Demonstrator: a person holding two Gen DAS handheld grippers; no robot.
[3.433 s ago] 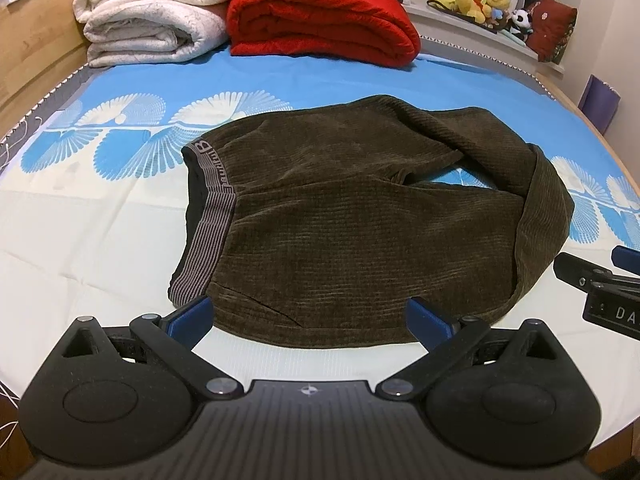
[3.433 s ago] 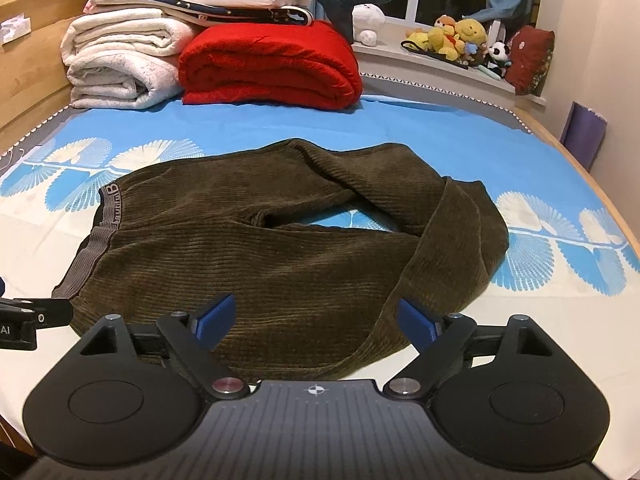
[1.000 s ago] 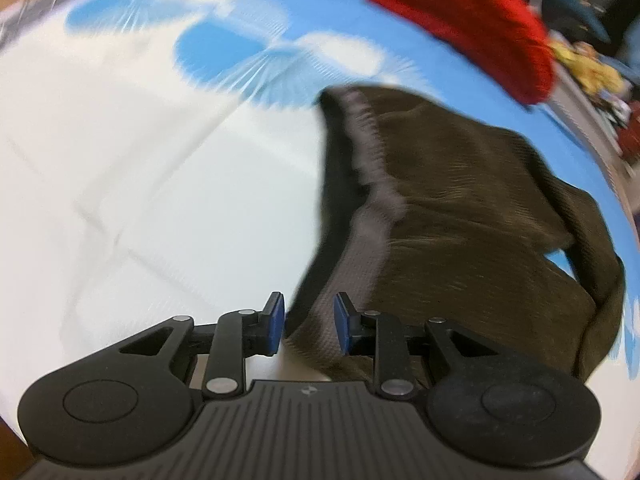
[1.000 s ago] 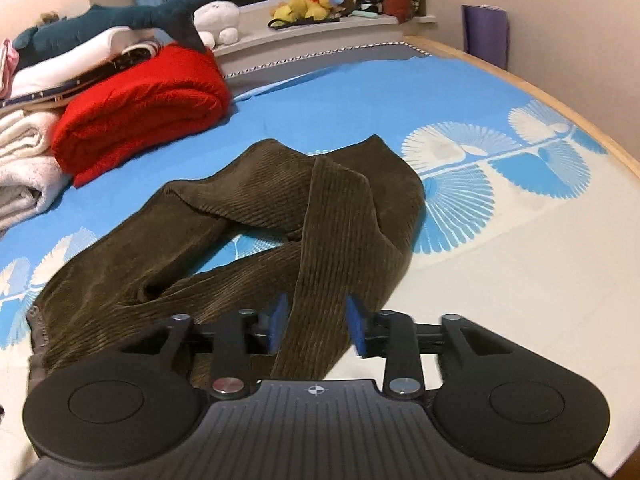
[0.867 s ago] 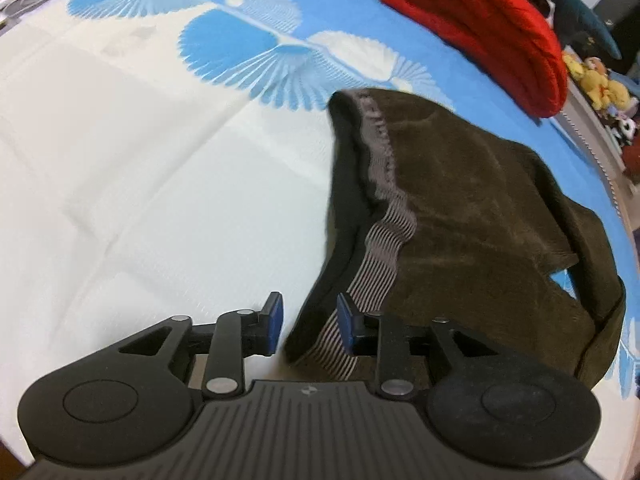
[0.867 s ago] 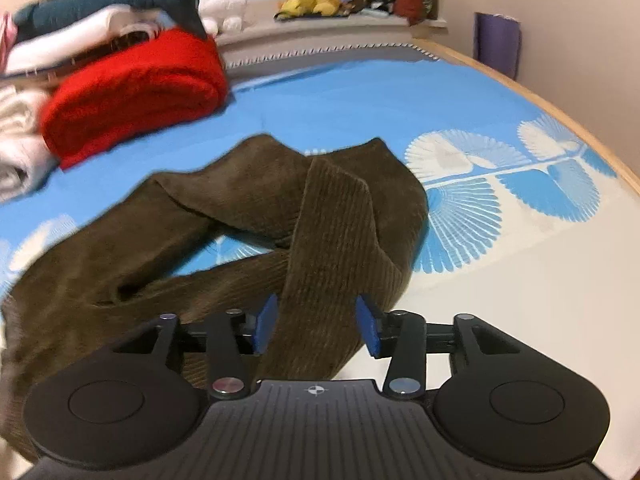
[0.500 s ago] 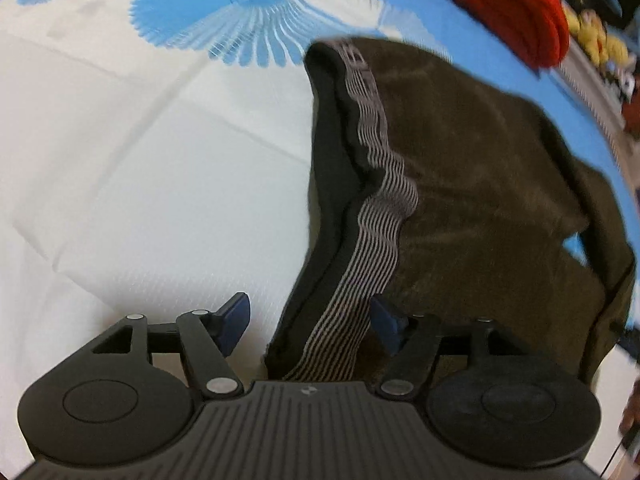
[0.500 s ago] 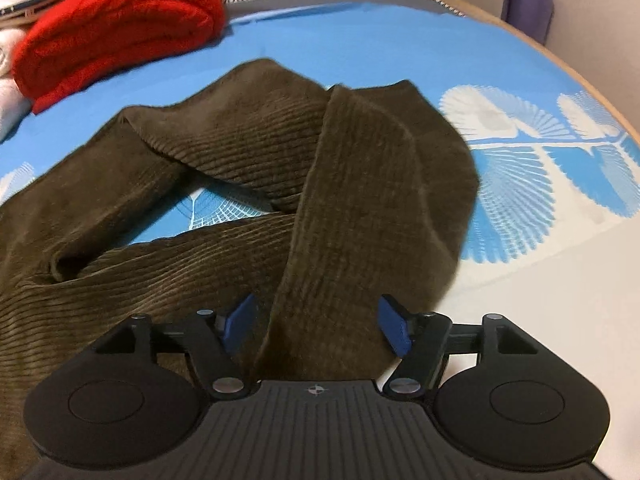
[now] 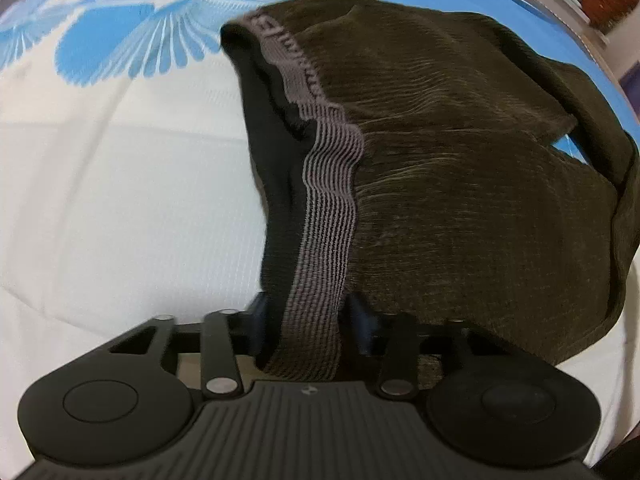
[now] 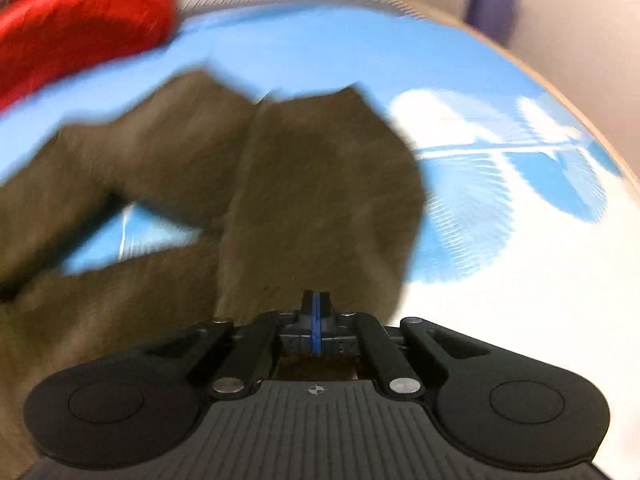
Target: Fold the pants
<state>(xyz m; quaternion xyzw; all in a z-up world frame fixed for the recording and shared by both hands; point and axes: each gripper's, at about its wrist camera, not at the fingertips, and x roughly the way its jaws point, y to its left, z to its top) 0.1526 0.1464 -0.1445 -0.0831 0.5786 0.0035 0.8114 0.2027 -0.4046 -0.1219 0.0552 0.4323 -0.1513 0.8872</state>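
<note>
Our left gripper [image 9: 308,326] pinches the pants' [image 9: 460,184] waistband [image 9: 326,216] at 6 o'clock, and our right gripper [image 10: 316,320] is clamped on a leg; we should lift both evenly.

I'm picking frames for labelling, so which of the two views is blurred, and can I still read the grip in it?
Right wrist view: heavy motion blur smears the pants and red blanket, yet the right gripper reads shut. Left wrist view: mostly sharp, fisheye-bent at the edges; the waistband ribbing is crisp between the left gripper fingers.
</note>
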